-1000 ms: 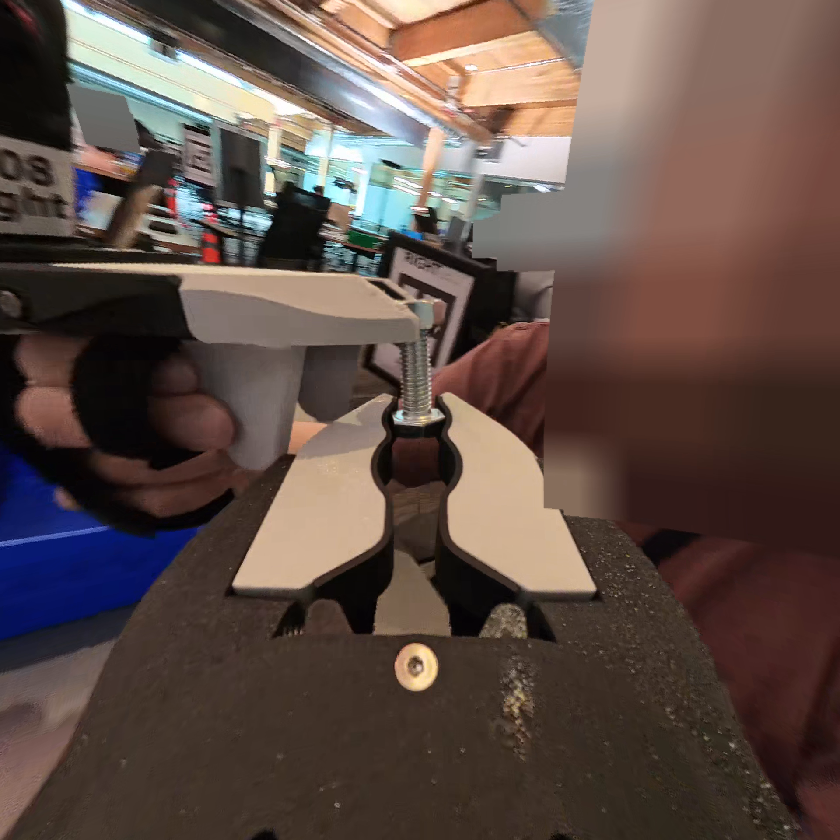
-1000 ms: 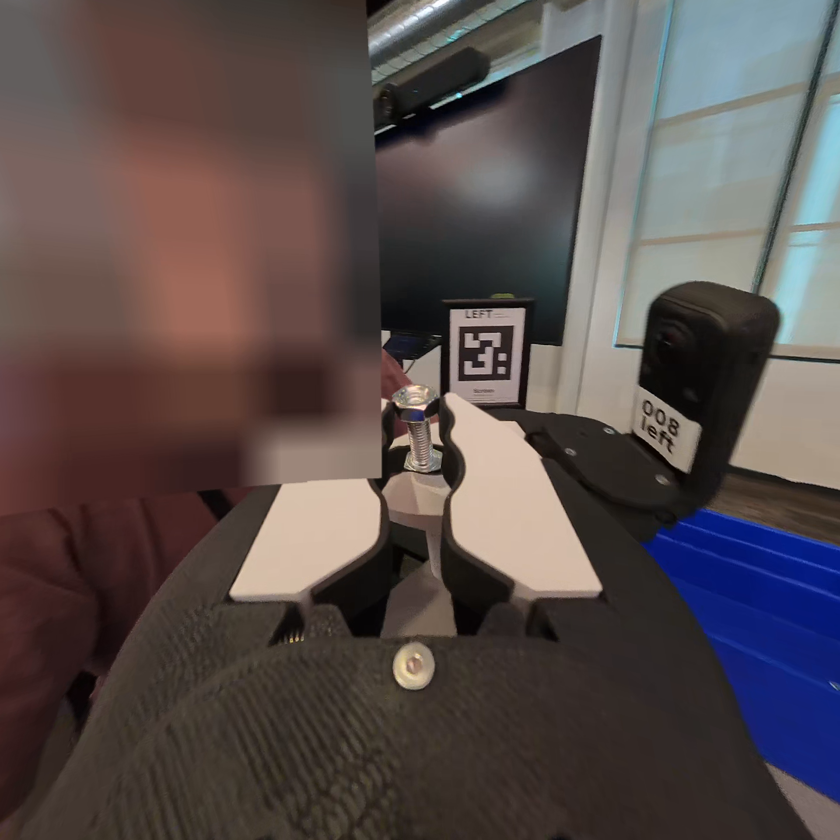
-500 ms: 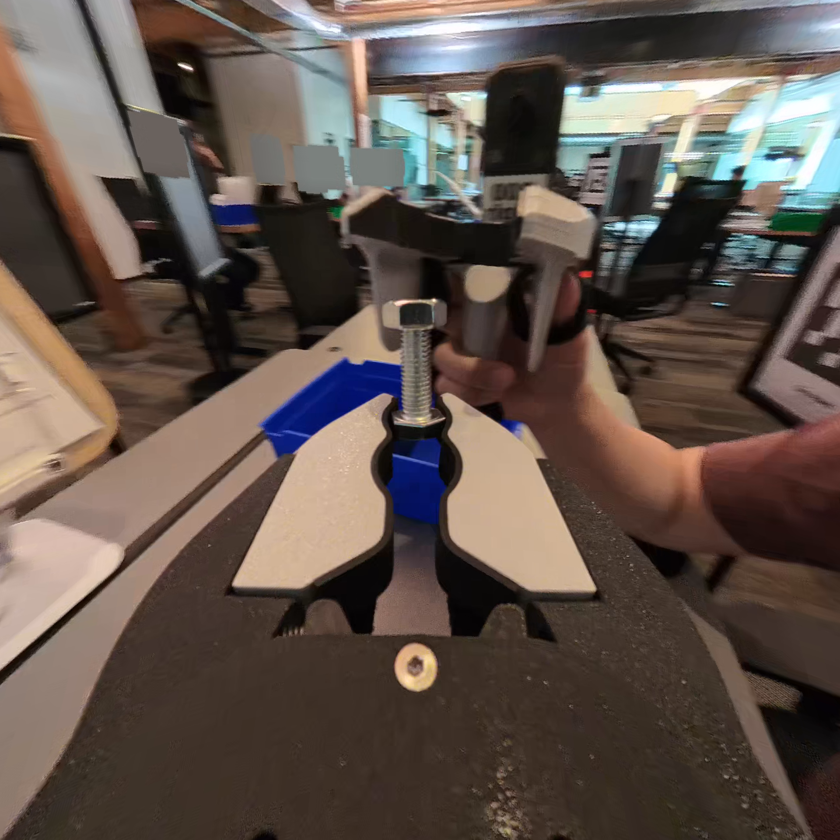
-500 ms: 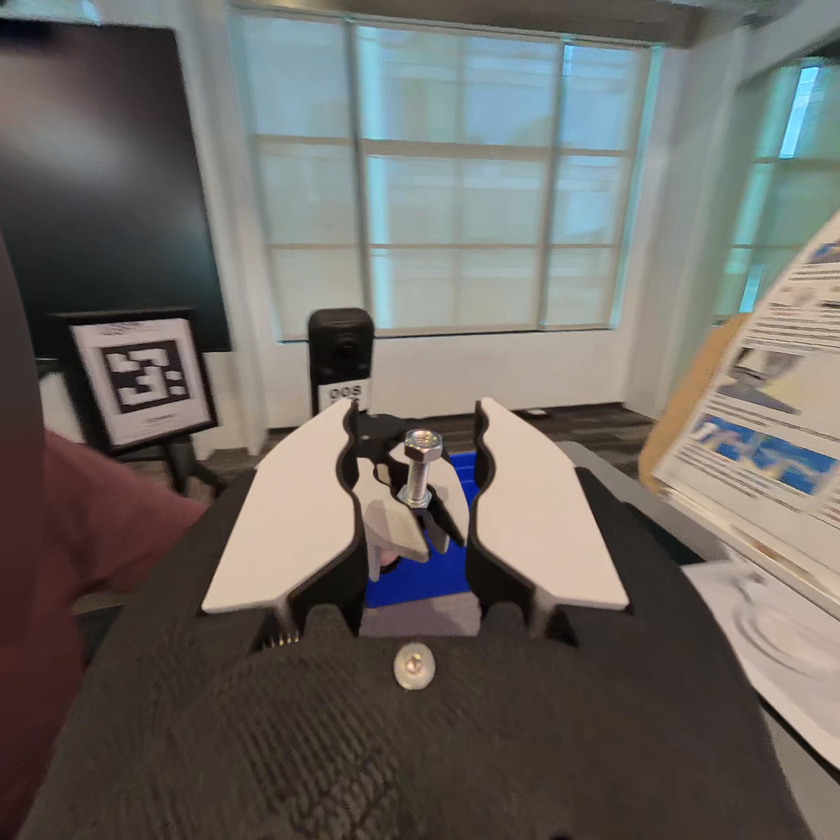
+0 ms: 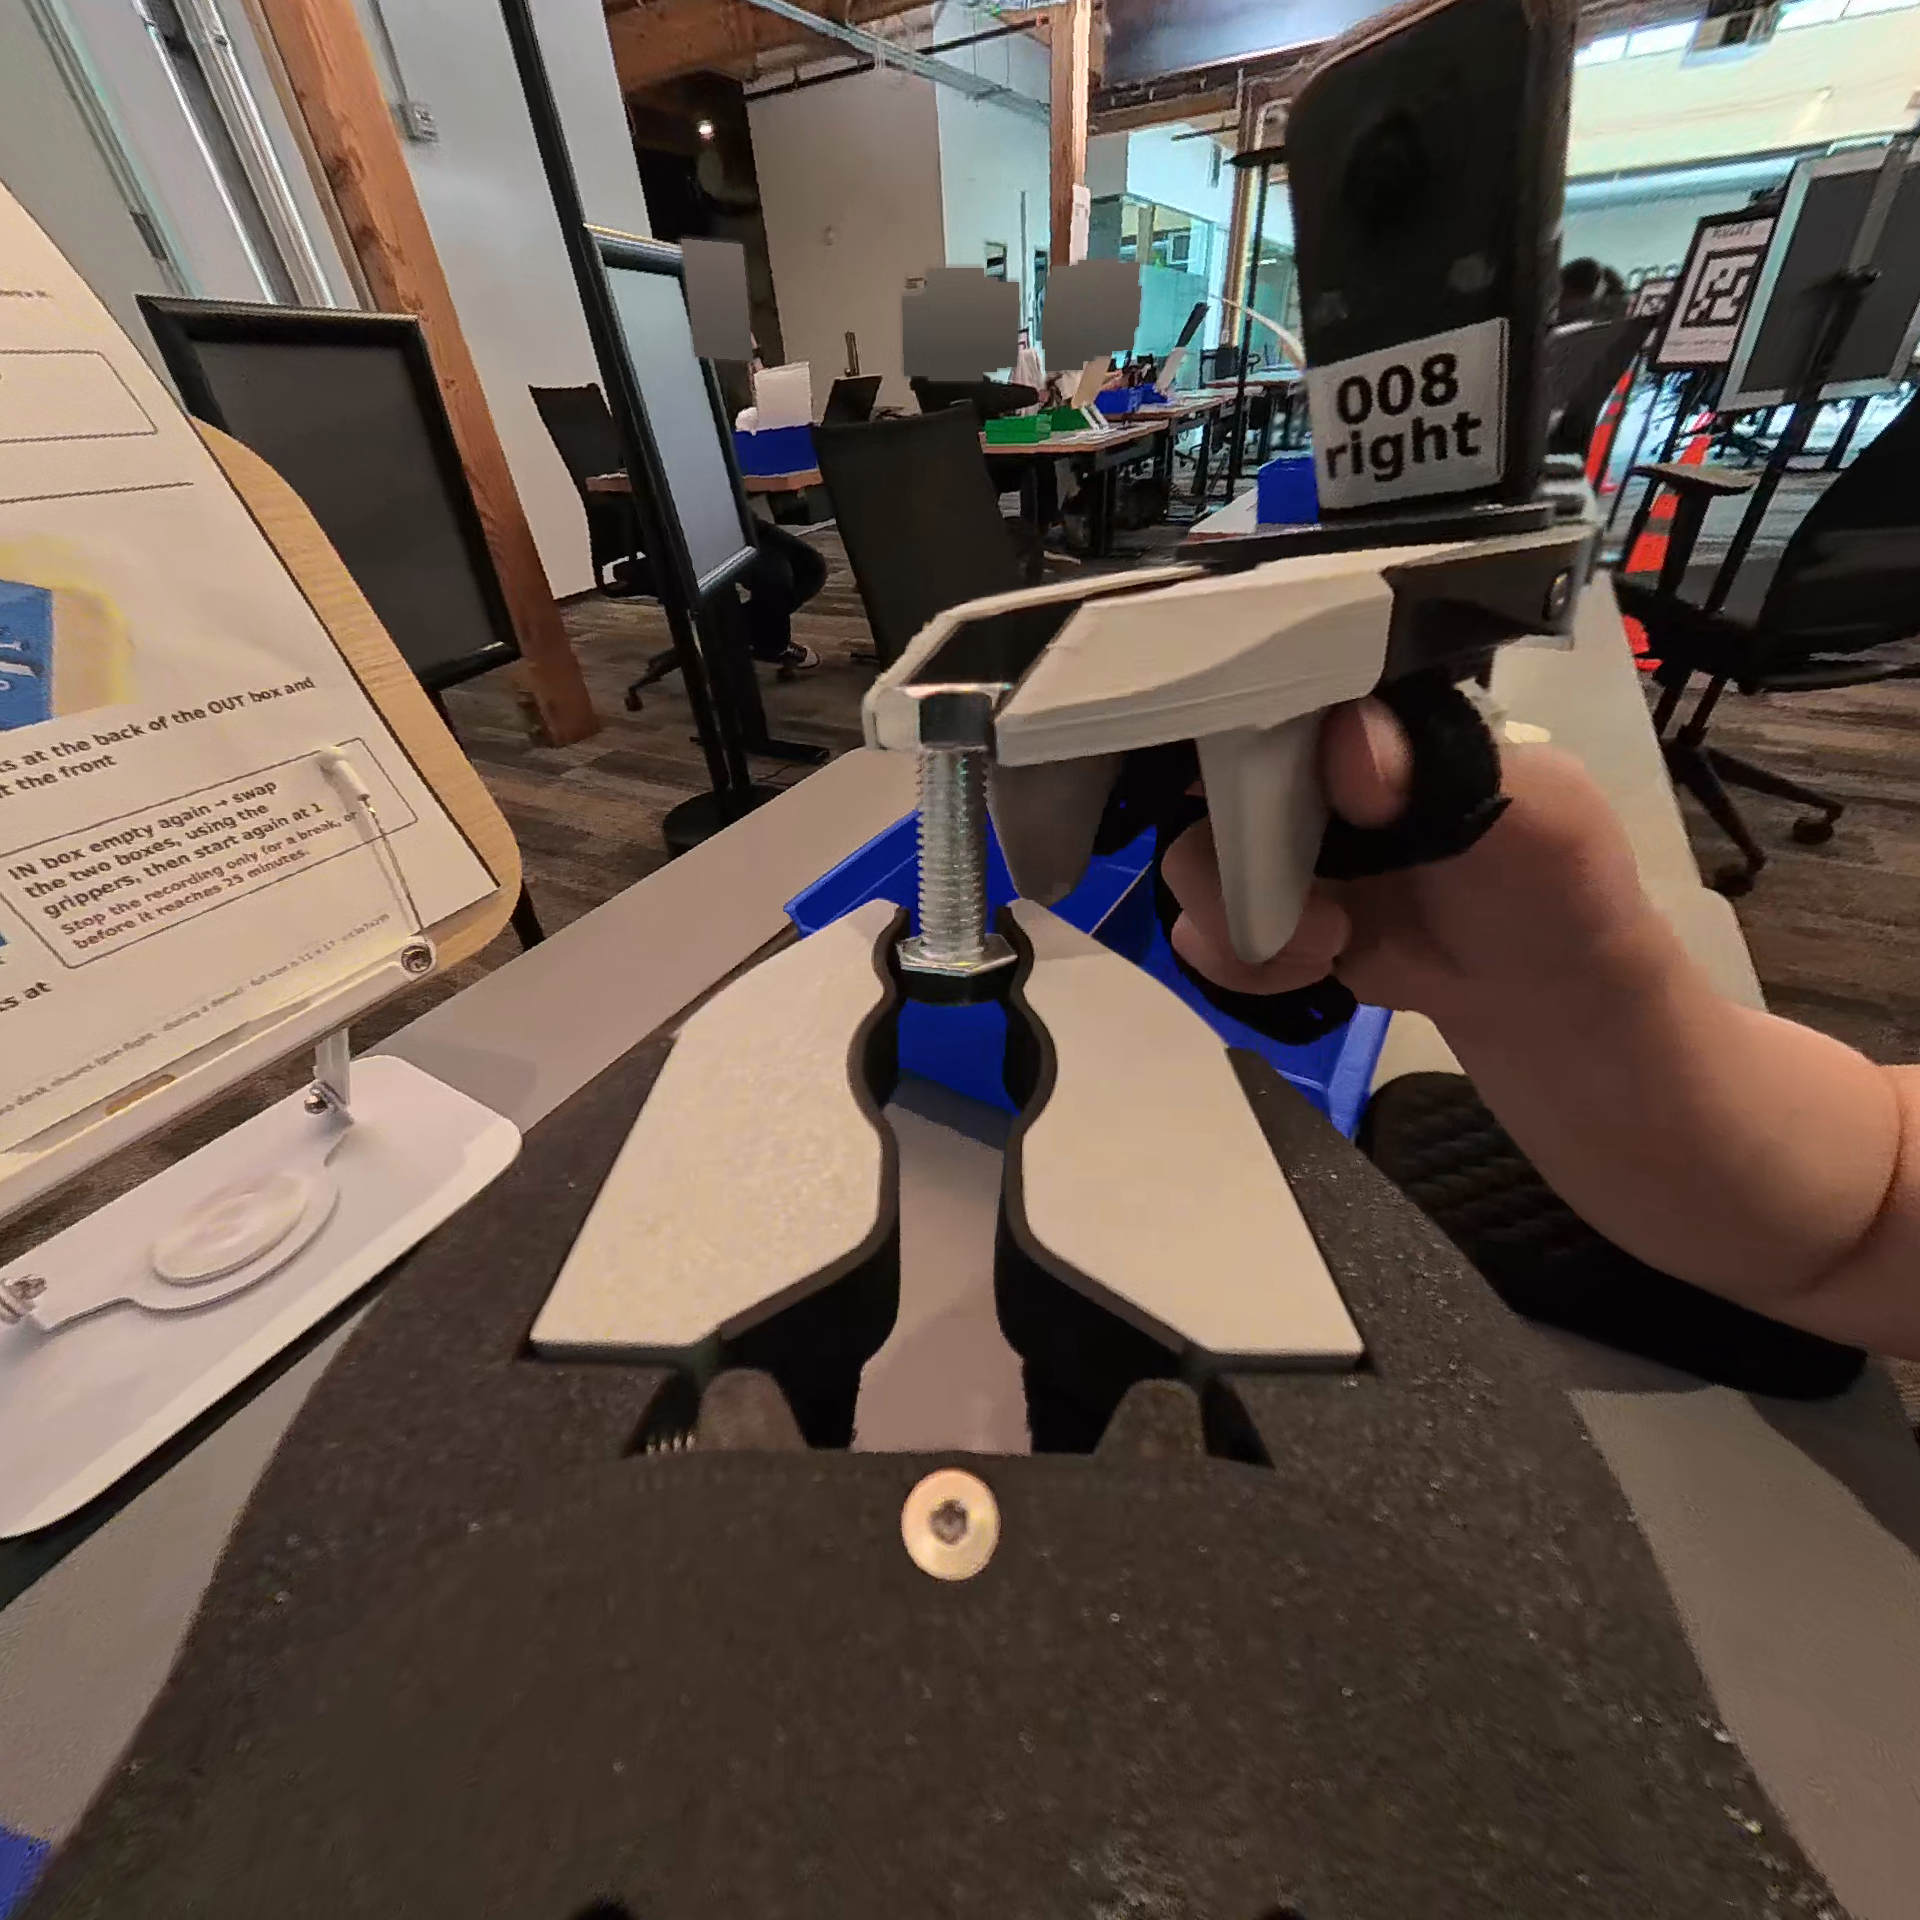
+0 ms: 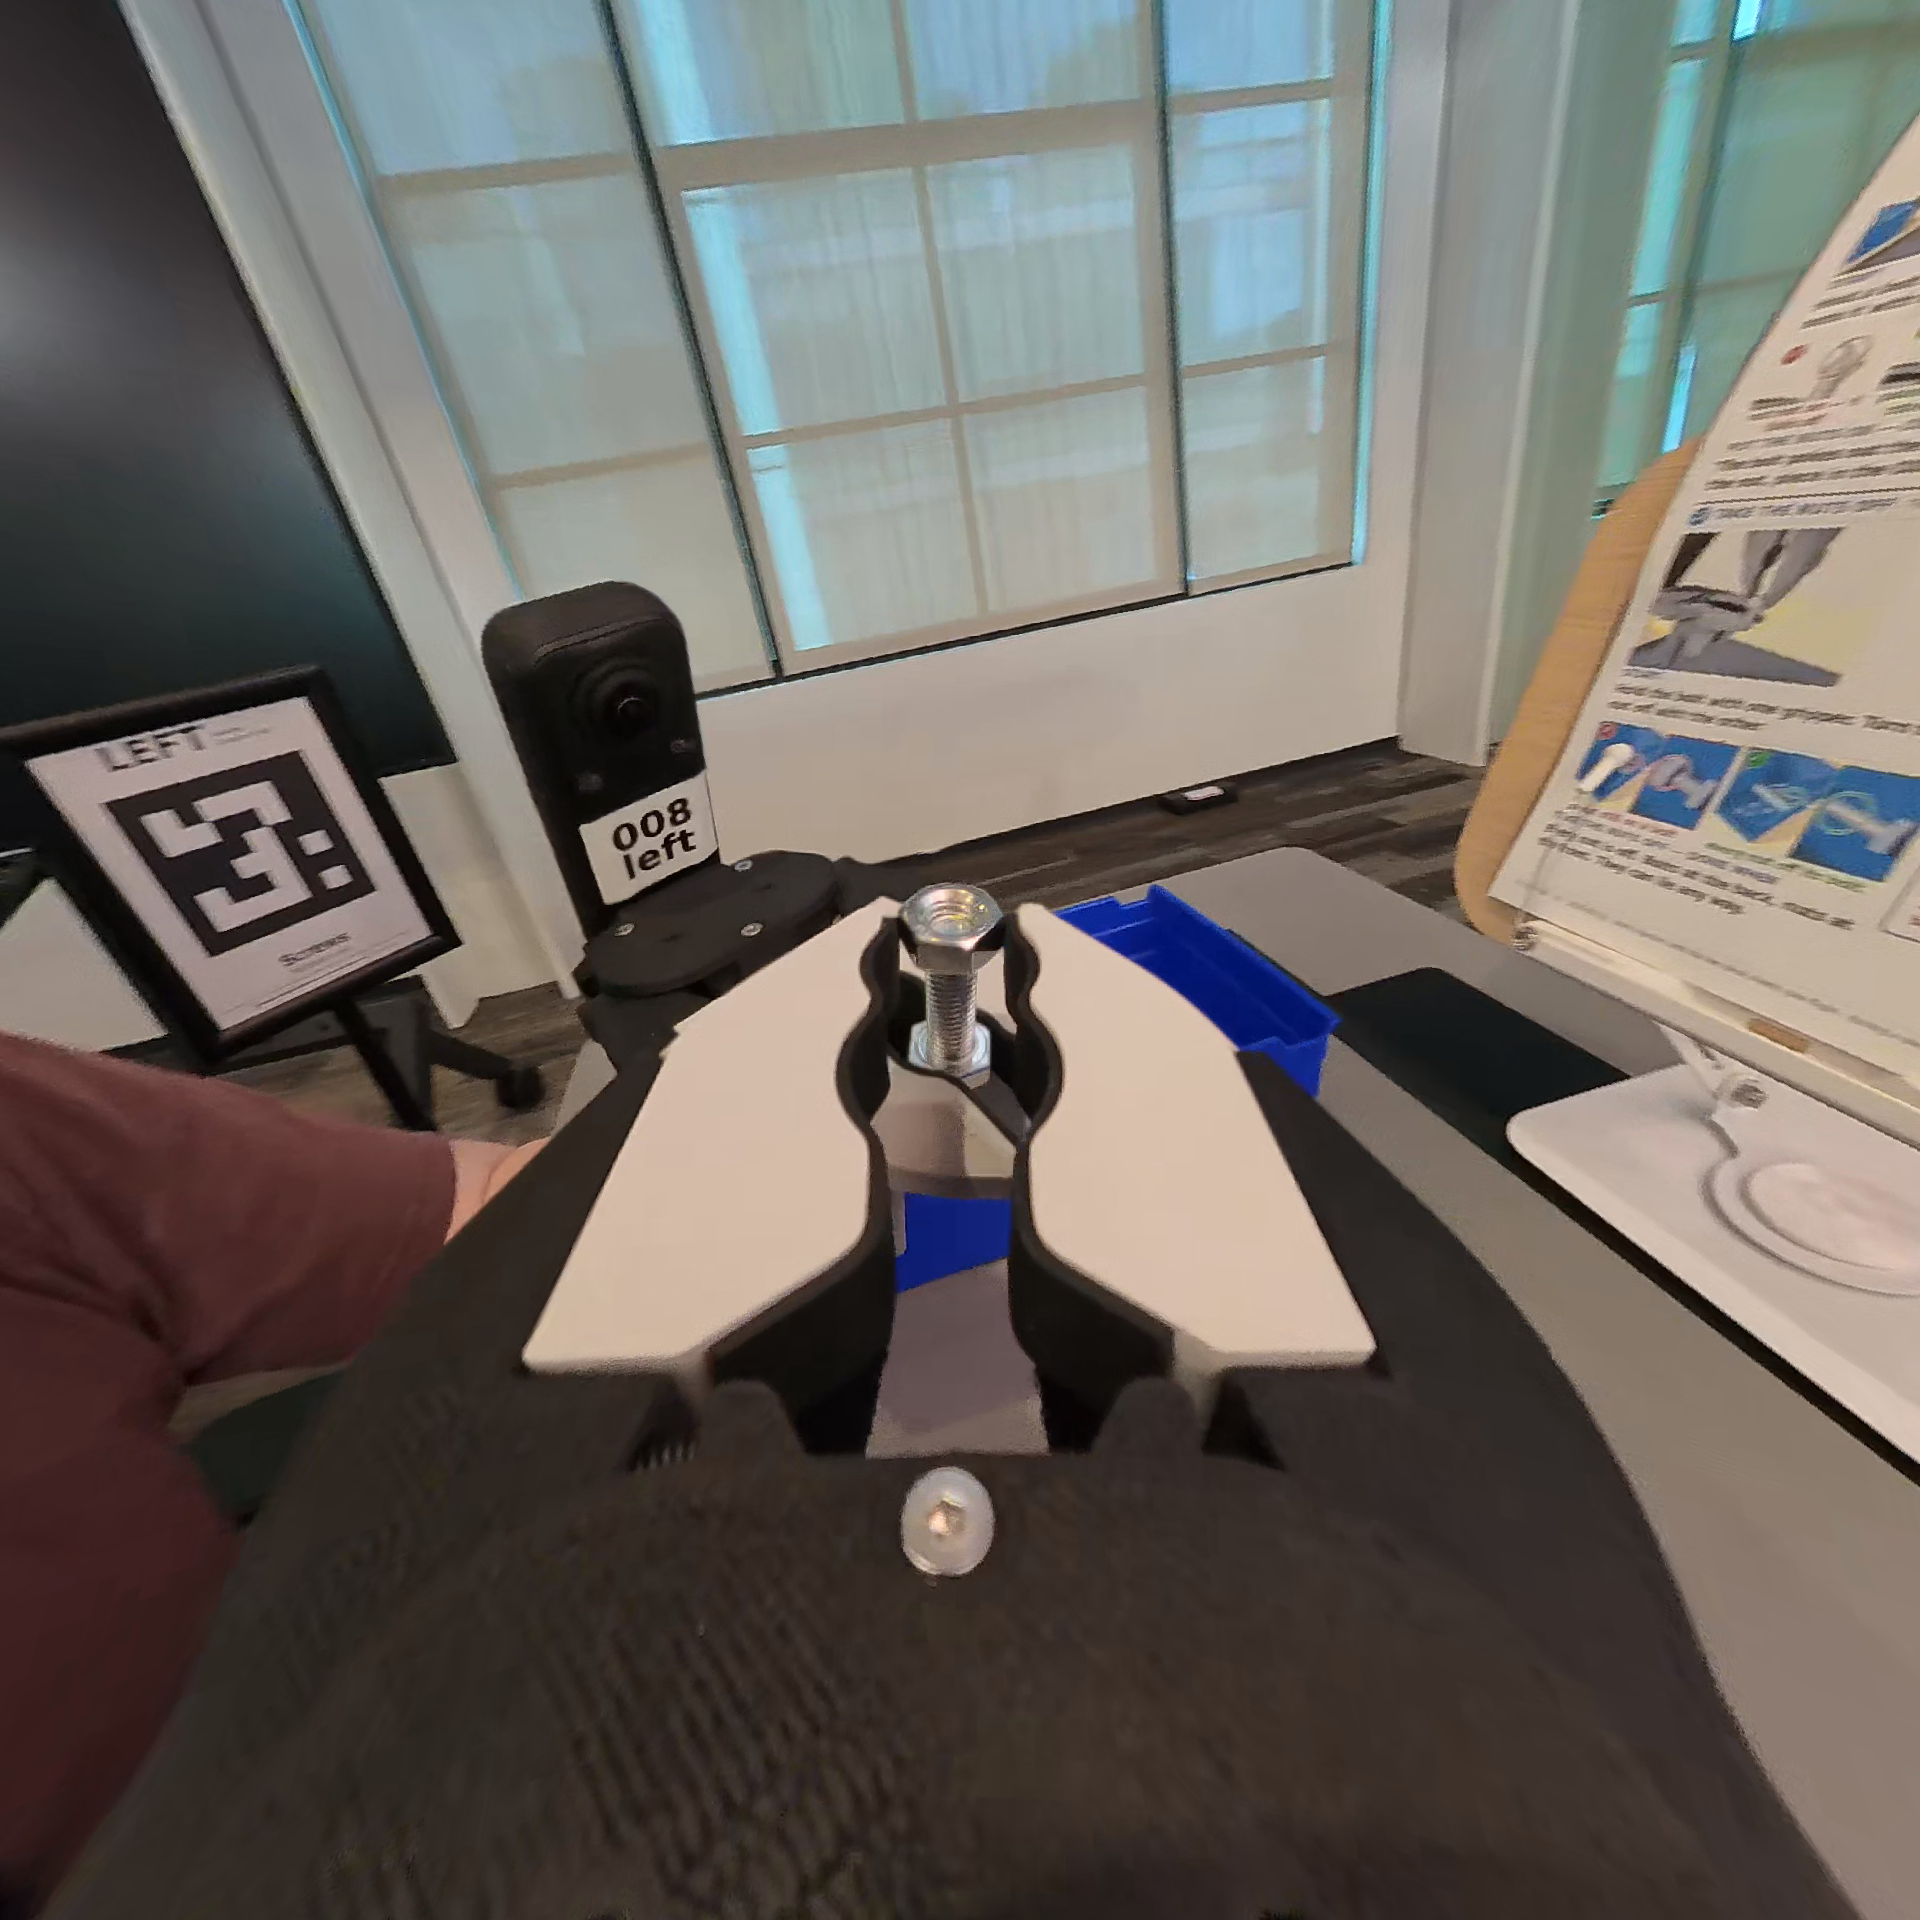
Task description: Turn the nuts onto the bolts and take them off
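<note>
A silver bolt (image 5: 951, 831) stands upright between the two grippers, above a blue bin (image 5: 1288, 1039). My left gripper (image 5: 951, 940) is shut on the hex nut (image 5: 951, 956) threaded low on the bolt's shank. My right gripper (image 6: 948, 920) is shut on the bolt's hex head (image 6: 948, 923). It shows from the side in the left wrist view (image 5: 935, 712), held by a hand (image 5: 1455, 914). In the right wrist view the nut (image 6: 951, 1051) sits below the head, between the left gripper's fingers (image 6: 935, 1132).
A grey table (image 5: 623, 966) carries the blue bin (image 6: 1195, 966) and an instruction board on a white stand (image 5: 156, 727), also in the right wrist view (image 6: 1714, 675). A framed marker sign (image 6: 229, 842) stands at the left. Office chairs and desks lie beyond. Some 5 cm of space lies between my two pairs of fingers.
Half a second ago my right gripper was open and off the bolt; now it is shut on the bolt head again. Both grippers have swung round, the left holding the nut throughout.
</note>
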A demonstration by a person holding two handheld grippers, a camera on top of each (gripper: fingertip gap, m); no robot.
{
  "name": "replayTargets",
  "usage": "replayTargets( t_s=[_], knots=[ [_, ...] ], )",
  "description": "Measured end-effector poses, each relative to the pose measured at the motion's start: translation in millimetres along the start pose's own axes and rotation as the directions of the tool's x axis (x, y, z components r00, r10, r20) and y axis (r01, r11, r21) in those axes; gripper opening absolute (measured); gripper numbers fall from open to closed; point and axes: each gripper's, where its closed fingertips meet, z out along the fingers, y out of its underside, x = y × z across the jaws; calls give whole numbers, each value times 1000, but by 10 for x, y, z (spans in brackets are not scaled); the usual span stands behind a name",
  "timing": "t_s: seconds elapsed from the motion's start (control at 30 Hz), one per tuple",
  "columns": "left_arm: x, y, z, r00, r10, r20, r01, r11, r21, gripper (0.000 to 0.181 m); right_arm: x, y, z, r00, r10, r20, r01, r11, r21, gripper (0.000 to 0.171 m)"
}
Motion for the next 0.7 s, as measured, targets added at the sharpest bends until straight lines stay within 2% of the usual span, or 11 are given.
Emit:
replayTargets(
  t_s=[0.13,0.27,0.6,0.67,0.7],
  knots=[
    [-93,57,-4,990,91,111,-85,995,-59,15,44,44,-6,990,54,129,-57,998,14,19],
    [-188,117,-2,972,150,180,-132,985,-109,15,113,92,2,979,92,184,-100,994,33,19],
    [-166,149,10,975,159,158,-138,981,-134,15,81,111,-33,975,13,222,-20,999,28,19],
    [-80,136,18,989,121,86,-111,987,-119,15,4,87,-69,962,-8,274,-1,999,35,19],
    [19,110,22,997,79,4,-78,992,-98,15,-66,63,-103,947,-20,322,6,999,45,19]
  ],
)
